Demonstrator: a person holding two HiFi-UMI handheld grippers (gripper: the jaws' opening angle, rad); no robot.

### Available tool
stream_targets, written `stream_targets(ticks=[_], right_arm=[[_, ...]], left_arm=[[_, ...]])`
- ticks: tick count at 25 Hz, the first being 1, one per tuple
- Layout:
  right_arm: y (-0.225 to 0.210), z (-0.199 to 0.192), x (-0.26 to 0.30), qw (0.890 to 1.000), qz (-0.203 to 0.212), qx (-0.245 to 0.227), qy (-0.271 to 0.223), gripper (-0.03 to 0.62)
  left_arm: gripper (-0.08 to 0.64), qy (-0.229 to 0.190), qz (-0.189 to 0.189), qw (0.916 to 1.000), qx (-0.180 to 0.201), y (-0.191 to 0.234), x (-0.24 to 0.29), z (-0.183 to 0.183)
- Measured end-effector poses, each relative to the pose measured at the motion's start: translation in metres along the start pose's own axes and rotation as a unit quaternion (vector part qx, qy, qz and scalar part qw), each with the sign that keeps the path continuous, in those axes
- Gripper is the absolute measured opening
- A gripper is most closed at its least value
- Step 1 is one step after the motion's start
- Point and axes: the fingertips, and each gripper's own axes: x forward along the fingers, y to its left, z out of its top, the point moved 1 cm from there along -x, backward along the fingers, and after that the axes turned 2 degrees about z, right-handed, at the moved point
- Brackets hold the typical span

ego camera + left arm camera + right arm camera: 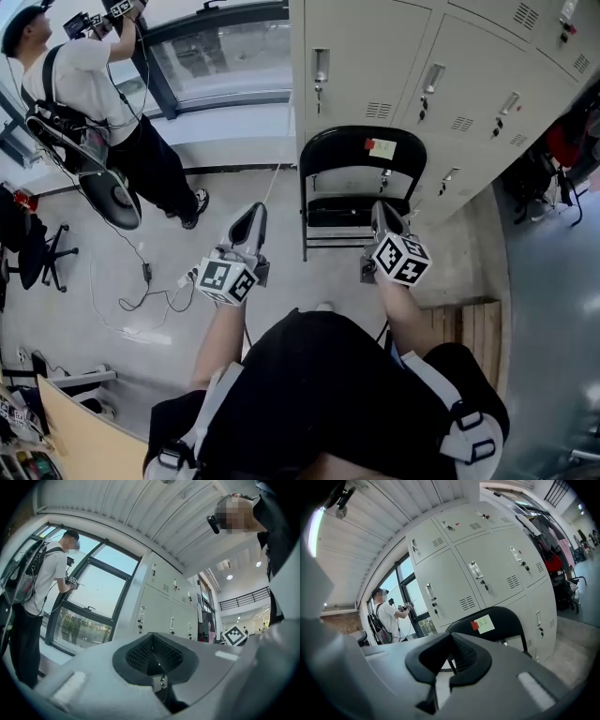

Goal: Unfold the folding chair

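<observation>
A black folding chair [361,187] stands folded against the grey lockers [441,84] in the head view, with a pale note and a red tag on its backrest. It shows again in the right gripper view, the chair backrest [497,623] just beyond the jaws. My left gripper [249,223] hovers shut and empty to the left of the chair, a short way off. My right gripper [383,217] is shut too, in front of the chair's lower right side; I cannot tell whether it touches. In the left gripper view, the left gripper [154,656] points at the lockers and window.
Another person [103,103] with a backpack and grippers stands at the window, far left. Cables [141,281] lie on the floor left of me. A wooden pallet [469,323] lies at my right. Clothes and bags [562,150] hang at the right of the lockers.
</observation>
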Motion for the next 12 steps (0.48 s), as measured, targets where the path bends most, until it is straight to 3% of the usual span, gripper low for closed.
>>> stream_targets(ticks=[5,12], right_arm=[[-0.013,0.004,0.018,1.0,0.01,0.003,0.005,0.006],[-0.03,-0.002,0.034,1.0,-0.015,0.007,0.026,0.006]], left_arm=[[0.005,0.003,0.002,0.9999,0.01,-0.001,0.027,-0.01],[0.005,0.026,-0.019,0.9994,0.01,0.003,0.061,-0.032]])
